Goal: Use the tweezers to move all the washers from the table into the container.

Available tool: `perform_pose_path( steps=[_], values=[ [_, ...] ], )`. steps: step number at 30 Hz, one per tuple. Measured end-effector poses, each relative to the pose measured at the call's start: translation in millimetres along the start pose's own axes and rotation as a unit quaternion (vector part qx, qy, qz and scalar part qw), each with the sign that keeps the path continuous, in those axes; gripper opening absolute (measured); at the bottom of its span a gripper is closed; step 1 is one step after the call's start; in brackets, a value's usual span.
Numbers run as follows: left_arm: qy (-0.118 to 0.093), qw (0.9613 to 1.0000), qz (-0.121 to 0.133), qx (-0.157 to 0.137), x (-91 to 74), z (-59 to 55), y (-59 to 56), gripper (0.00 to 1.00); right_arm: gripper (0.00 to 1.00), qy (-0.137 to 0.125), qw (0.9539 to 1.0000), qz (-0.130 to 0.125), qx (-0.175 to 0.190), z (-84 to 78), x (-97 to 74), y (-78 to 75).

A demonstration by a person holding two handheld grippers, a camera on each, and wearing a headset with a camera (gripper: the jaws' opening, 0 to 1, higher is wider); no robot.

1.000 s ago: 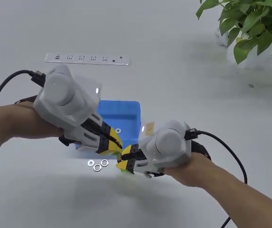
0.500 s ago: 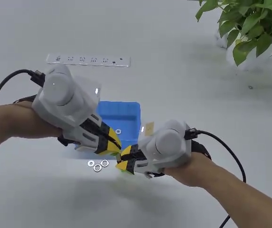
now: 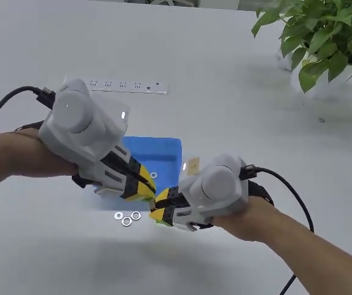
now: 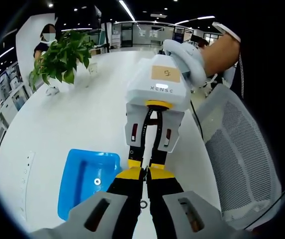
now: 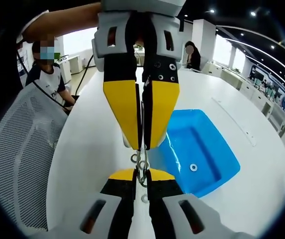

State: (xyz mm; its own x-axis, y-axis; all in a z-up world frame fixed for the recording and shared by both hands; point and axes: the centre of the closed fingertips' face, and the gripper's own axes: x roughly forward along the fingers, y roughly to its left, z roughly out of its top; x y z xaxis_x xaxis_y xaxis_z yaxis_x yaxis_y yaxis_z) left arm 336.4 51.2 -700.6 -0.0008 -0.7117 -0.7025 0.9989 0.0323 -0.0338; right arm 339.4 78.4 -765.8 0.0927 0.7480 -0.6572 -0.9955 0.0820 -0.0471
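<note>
A blue container (image 3: 163,150) sits on the white table with one washer (image 3: 153,176) inside. Three washers (image 3: 126,217) lie on the table just in front of it. My left gripper (image 3: 146,192) and right gripper (image 3: 157,212) meet tip to tip over the container's near corner. In the right gripper view thin metal tweezers (image 5: 142,167) run between both pairs of yellow-tipped jaws. The left gripper (image 5: 142,147) comes from above, and my right gripper (image 5: 142,178) is shut on the tweezers' other end. The left gripper view shows its own jaws (image 4: 142,173) shut, with a washer (image 4: 143,204) below.
A white power strip (image 3: 126,86) lies beyond the container. A potted plant (image 3: 323,37) stands at the back right. A mesh chair (image 4: 241,149) is beside the table. Cables trail from both grippers.
The head camera has tilted, so the power strip and container sit lower in the picture. Both grippers stay joined at the tips in the same place.
</note>
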Motion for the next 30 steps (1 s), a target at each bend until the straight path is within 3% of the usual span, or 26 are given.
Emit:
perform_pose_path(
  steps=[15, 30],
  values=[
    [-0.007, 0.9999, 0.012, 0.003, -17.3, 12.6, 3.6, 0.06, 0.09, -0.004, 0.9997, -0.003, -0.022, 19.6, -9.9, -6.6],
    [-0.010, 0.9994, 0.033, 0.008, -35.5, 18.7, 21.3, 0.06, 0.09, -0.003, 0.9989, -0.005, -0.047, 38.8, -12.8, -27.4]
  ],
)
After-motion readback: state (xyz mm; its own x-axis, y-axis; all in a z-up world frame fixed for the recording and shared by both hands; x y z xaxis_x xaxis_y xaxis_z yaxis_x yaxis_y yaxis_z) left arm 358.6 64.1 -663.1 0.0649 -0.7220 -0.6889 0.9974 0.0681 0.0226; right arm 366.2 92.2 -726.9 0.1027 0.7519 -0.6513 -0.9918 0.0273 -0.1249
